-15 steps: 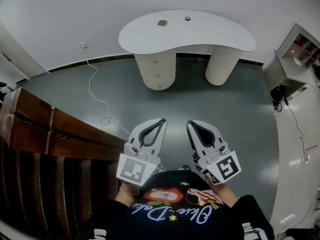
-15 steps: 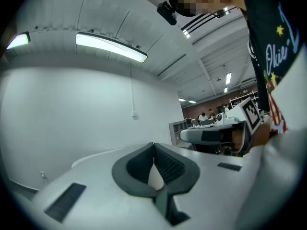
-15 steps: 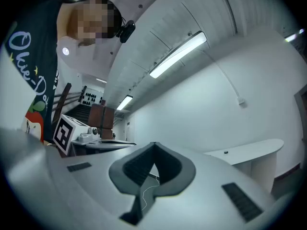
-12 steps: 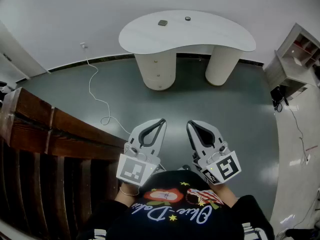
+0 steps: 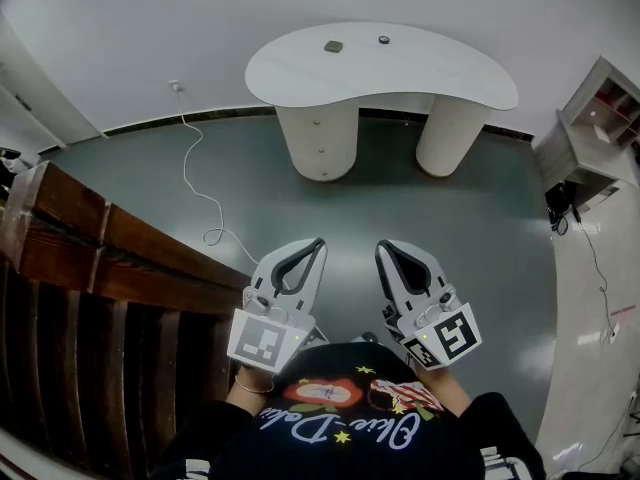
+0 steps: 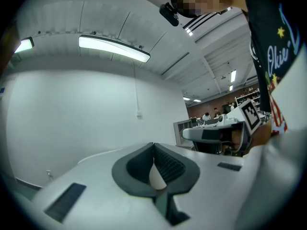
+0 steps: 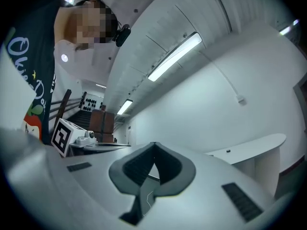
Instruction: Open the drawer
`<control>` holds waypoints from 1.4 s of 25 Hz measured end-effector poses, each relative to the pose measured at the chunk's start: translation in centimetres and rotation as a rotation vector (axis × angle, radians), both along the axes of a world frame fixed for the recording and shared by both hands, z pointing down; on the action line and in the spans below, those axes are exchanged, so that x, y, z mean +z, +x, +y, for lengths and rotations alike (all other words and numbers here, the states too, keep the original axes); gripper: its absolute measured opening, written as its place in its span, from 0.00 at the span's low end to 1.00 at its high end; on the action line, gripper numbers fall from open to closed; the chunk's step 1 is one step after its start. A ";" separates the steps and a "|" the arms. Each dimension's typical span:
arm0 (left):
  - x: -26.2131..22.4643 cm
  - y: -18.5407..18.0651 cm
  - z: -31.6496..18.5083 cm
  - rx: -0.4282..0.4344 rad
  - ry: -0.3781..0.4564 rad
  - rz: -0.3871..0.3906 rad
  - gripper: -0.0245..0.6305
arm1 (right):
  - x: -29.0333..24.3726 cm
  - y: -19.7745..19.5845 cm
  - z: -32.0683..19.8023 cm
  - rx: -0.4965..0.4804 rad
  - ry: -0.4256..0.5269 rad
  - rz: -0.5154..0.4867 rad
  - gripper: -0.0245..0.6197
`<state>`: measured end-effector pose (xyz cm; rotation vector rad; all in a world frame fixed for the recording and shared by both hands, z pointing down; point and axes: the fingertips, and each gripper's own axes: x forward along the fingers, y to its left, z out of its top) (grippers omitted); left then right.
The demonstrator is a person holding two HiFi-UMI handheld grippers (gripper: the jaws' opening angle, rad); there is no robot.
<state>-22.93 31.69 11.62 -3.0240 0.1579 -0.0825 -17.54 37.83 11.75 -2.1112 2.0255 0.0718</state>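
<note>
Right now we are standing well back from the white desk (image 5: 380, 63), holding the left gripper (image 5: 319, 243) and the right gripper (image 5: 382, 246) side by side just in front of our chest. Both are pointing across the grey floor (image 5: 480, 228) toward the desk. Each gripper's jaws are meeting tip to tip, gripping nothing. The drawer (image 5: 320, 133) is sitting in the desk's left pedestal, looking closed, well apart from both grippers. A wooden railing (image 5: 120, 238) is running along our left.
</note>
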 end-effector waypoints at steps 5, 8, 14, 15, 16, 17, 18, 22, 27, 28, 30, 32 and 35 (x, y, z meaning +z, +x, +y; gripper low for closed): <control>0.2 0.5 0.9 -0.025 -0.016 -0.007 0.04 | 0.1 0.8 1.3 -0.008 0.017 -0.006 0.03; 0.5 1.2 1.7 -0.038 -0.008 -0.023 0.04 | 0.5 1.7 2.8 0.002 0.022 -0.018 0.03; 1.4 3.3 4.6 0.002 0.091 -0.065 0.04 | 1.9 3.8 6.4 0.044 0.026 -0.040 0.03; 1.5 3.6 5.0 0.004 0.099 -0.063 0.04 | 2.2 3.9 6.8 0.047 0.020 -0.041 0.03; 1.6 3.8 5.3 0.008 0.104 -0.059 0.04 | 2.4 4.0 7.1 0.048 0.016 -0.044 0.03; 1.6 3.9 5.7 0.013 0.103 -0.056 0.04 | 2.5 3.9 7.3 0.045 0.012 -0.050 0.03; 1.6 4.0 6.0 0.017 0.097 -0.058 0.04 | 2.7 3.8 7.5 0.040 0.009 -0.055 0.03; 2.5 4.8 6.2 0.018 0.073 -0.099 0.04 | 3.0 4.0 7.9 0.030 -0.006 -0.055 0.03; 3.3 6.5 5.1 0.024 0.046 -0.138 0.04 | 3.2 5.5 7.6 0.048 -0.011 -0.061 0.03; 3.5 6.8 4.7 0.028 0.043 -0.145 0.04 | 3.3 5.8 7.3 0.051 -0.013 -0.060 0.03; 3.9 7.8 3.8 0.035 0.031 -0.150 0.04 | 3.3 6.7 6.4 0.056 -0.020 -0.058 0.03; 4.2 8.8 2.7 0.044 0.009 -0.155 0.04 | 3.2 7.7 5.3 0.059 -0.027 -0.050 0.03; 4.8 10.5 0.4 0.054 -0.023 -0.149 0.04 | 3.4 9.5 3.4 0.077 -0.037 -0.051 0.03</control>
